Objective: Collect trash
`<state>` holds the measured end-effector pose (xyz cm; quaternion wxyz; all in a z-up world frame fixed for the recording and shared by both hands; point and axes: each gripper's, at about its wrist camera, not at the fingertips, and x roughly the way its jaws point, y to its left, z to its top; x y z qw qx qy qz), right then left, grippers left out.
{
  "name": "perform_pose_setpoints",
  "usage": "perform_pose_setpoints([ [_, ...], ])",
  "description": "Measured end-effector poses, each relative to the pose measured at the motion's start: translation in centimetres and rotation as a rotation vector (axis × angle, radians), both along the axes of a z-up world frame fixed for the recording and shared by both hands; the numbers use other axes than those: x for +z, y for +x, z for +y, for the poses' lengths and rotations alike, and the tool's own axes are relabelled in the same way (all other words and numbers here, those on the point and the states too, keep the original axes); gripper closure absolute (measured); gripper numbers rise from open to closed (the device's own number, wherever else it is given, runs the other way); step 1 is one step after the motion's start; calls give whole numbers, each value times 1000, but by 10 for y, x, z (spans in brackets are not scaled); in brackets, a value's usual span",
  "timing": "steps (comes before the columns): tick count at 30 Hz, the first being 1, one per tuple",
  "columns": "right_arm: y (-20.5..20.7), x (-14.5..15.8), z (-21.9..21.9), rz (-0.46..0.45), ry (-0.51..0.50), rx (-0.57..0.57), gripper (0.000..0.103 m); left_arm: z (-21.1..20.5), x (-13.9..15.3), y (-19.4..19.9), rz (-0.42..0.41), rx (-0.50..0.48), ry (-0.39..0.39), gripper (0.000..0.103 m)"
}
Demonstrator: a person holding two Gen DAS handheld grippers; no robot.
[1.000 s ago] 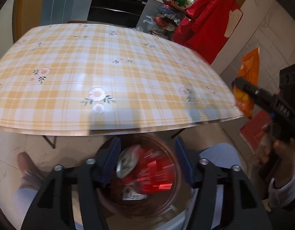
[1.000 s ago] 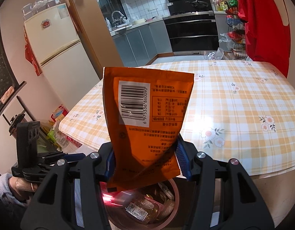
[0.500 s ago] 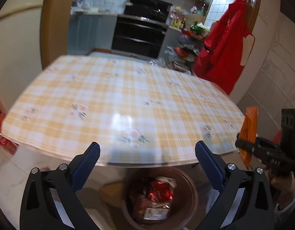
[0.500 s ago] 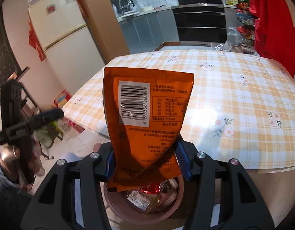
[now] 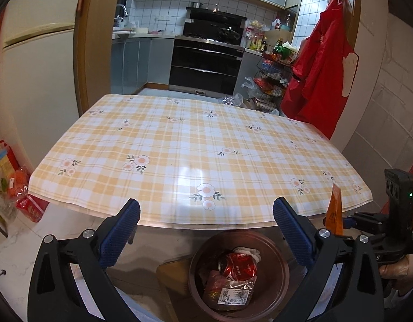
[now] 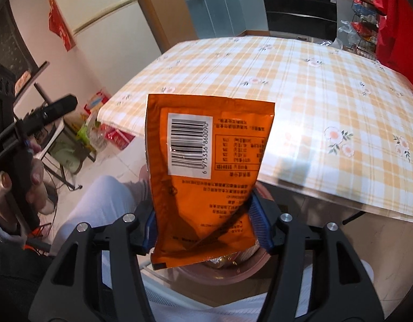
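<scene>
Right wrist: orange packet (image 6: 206, 177) upright between just-opening jaws, above bin (image 6: 228, 273)

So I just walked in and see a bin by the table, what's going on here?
A person is clearing trash with a handheld gripper in each hand. The right gripper has an orange snack packet between its jaws, which have just been opening, right above the brown trash bin on the floor at the table's near edge. The left gripper is wide open and empty above the bin, which already holds a crushed red can and a wrapper. No trash shows on the checked tablecloth.
</scene>
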<state>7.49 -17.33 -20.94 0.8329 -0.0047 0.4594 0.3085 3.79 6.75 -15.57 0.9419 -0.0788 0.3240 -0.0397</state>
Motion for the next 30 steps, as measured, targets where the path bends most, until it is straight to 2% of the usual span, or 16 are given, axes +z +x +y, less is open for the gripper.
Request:
perform_pose_setpoints([
  [6, 0, -15, 9, 42, -40, 19, 40, 4, -7, 0, 4, 14, 7, 6],
  [10, 1, -25, 16, 61, -47, 43, 18, 5, -16, 7, 30, 14, 3, 6],
  [12, 2, -25, 18, 55, -53, 39, 14, 4, -19, 10, 42, 6, 3, 6],
  [17, 10, -18, 7, 11, -78, -43, 6, -1, -22, 13, 41, 7, 33, 6],
  [24, 12, 8, -18, -128, -88, -181, 6, -8, -19, 11, 42, 19, 74, 6],
  [30, 13, 45, -33, -227, -74, -267, 6, -17, 1, 8, -6, 17, 123, 6],
])
